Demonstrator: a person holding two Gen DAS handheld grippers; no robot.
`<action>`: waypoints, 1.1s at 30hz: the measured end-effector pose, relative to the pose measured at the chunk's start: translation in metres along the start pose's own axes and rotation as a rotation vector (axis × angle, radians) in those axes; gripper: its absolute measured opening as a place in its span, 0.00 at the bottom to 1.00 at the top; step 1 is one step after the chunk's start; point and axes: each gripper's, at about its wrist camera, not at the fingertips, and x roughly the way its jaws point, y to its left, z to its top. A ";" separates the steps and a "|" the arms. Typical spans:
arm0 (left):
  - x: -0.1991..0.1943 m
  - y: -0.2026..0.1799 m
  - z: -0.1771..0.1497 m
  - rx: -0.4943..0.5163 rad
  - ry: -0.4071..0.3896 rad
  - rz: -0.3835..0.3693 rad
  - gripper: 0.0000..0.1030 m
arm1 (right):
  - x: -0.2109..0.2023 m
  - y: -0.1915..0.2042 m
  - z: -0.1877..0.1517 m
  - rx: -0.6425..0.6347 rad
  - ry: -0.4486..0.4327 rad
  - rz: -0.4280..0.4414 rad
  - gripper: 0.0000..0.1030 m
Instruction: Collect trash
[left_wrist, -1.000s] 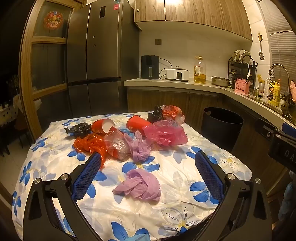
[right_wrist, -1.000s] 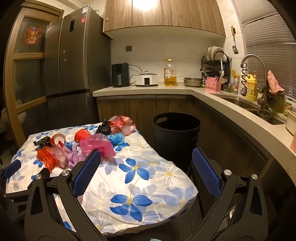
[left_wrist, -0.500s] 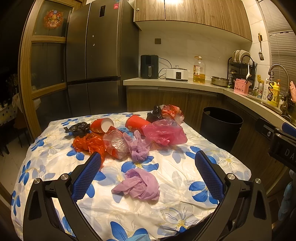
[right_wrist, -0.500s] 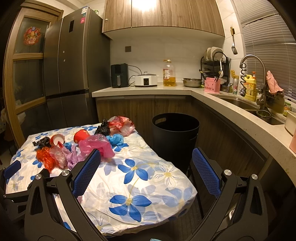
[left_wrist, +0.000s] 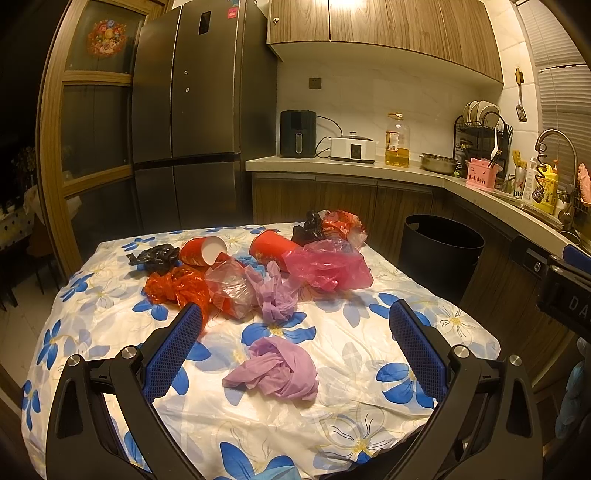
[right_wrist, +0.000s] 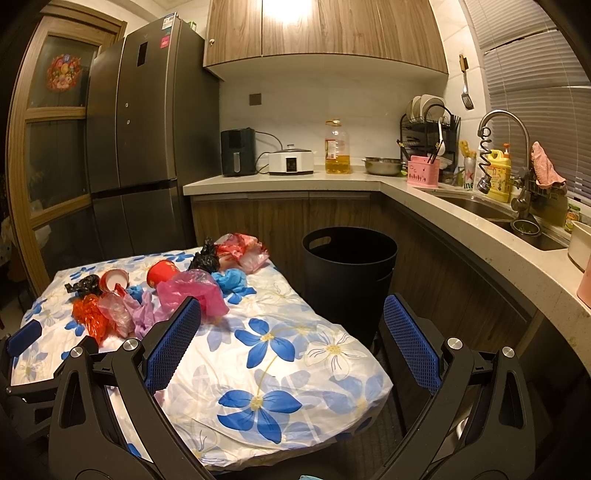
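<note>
Trash lies on a table with a blue-flower cloth (left_wrist: 354, 347). A crumpled purple bag (left_wrist: 277, 367) sits nearest, between the fingers of my open, empty left gripper (left_wrist: 295, 332). Behind it lie another purple bag (left_wrist: 275, 291), a clear bag (left_wrist: 229, 288), an orange bag (left_wrist: 177, 288), a pink bag (left_wrist: 325, 264), two red cups (left_wrist: 201, 251) (left_wrist: 269, 245) and black bags (left_wrist: 155, 256). A black trash bin (right_wrist: 349, 273) stands right of the table. My right gripper (right_wrist: 291, 332) is open and empty above the table's right edge (right_wrist: 369, 354). A blue bag (right_wrist: 231, 280) shows in the right wrist view.
A kitchen counter (right_wrist: 424, 192) with a sink (right_wrist: 491, 210), dish rack (right_wrist: 428, 129) and appliances runs behind and to the right. A dark fridge (left_wrist: 199, 122) stands behind the table. The bin also shows in the left wrist view (left_wrist: 439, 254).
Both grippers have drifted very slightly; the scene has shifted a little. Nothing has been taken hold of or moved on the table.
</note>
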 end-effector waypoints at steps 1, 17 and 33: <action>-0.001 -0.001 -0.002 0.000 0.000 -0.001 0.95 | 0.000 0.000 0.000 0.001 0.000 0.000 0.95; 0.000 -0.004 -0.001 -0.001 -0.004 -0.002 0.95 | 0.000 -0.003 0.003 0.003 -0.004 -0.002 0.95; 0.000 -0.005 -0.001 -0.002 -0.003 -0.003 0.95 | 0.002 -0.001 0.002 -0.001 0.000 0.001 0.95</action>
